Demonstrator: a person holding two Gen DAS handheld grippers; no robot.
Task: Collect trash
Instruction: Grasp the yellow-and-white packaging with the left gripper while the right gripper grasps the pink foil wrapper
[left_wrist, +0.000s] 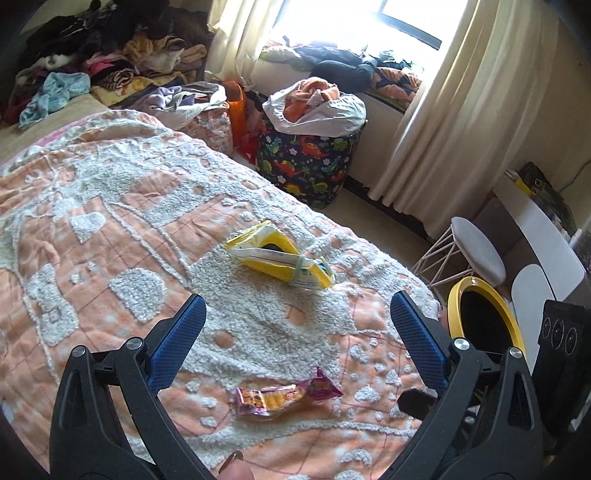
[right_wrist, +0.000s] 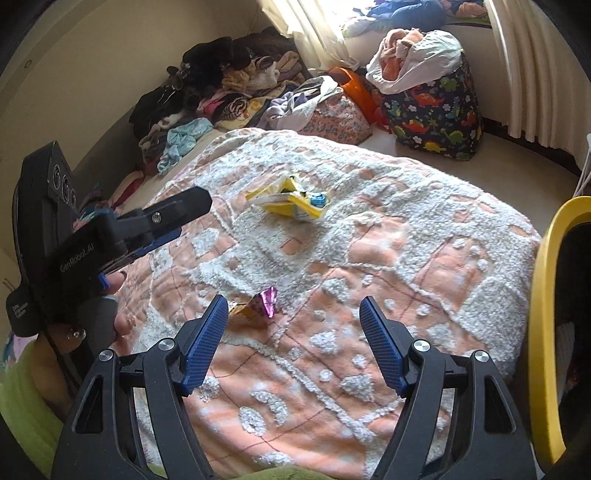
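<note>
A crumpled yellow-and-white packet (left_wrist: 279, 259) lies on the orange-and-white bedspread (left_wrist: 110, 229); it also shows in the right wrist view (right_wrist: 291, 199). A pink-and-yellow snack wrapper (left_wrist: 284, 395) lies nearer, just below my open, empty left gripper (left_wrist: 297, 314). In the right wrist view the wrapper (right_wrist: 258, 308) lies next to the left finger of my open, empty right gripper (right_wrist: 293, 314). The left gripper (right_wrist: 162, 225) hovers at the left. A yellow-rimmed bin (left_wrist: 484, 321) stands beside the bed on the right and shows in the right wrist view (right_wrist: 546, 314).
Piled clothes (left_wrist: 92, 62) cover the far side of the bed. A dinosaur-print hamper (left_wrist: 306, 162) full of laundry stands on the floor by the curtains (left_wrist: 443, 122). A white stool (left_wrist: 476, 251) and a white desk (left_wrist: 535, 236) stand right of the bed.
</note>
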